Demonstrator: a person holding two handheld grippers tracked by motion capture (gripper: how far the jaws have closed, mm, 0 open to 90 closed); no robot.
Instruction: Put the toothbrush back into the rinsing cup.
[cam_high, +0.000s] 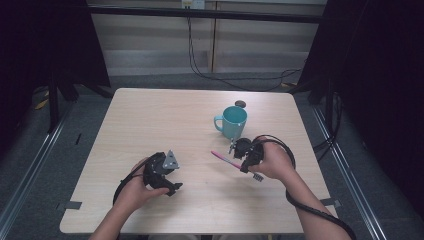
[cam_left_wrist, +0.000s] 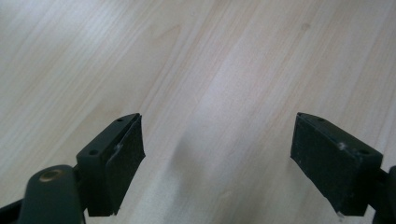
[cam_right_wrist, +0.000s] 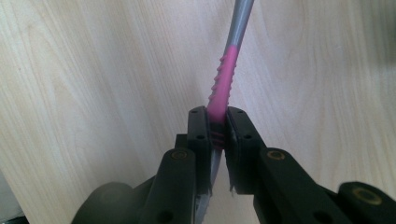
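Observation:
A toothbrush (cam_high: 225, 159) with a pink grip and grey shaft lies slanted just above the tabletop, its bristle head toward the near right. My right gripper (cam_high: 243, 162) is shut on the pink grip; in the right gripper view the pads of the right gripper (cam_right_wrist: 217, 119) pinch the toothbrush (cam_right_wrist: 224, 84), whose grey shaft runs up and away. A teal mug (cam_high: 234, 121) stands upright just beyond that hand. At the near left my left gripper (cam_high: 167, 182) points down at the bare wood. In its own view the left gripper (cam_left_wrist: 217, 135) is open with nothing between its jaws.
The light wooden table (cam_high: 150, 115) is bare across its left and far parts. A small dark round object (cam_high: 240, 104) lies just behind the mug. Black curtains and metal rails flank the table, and cables hang at the back wall.

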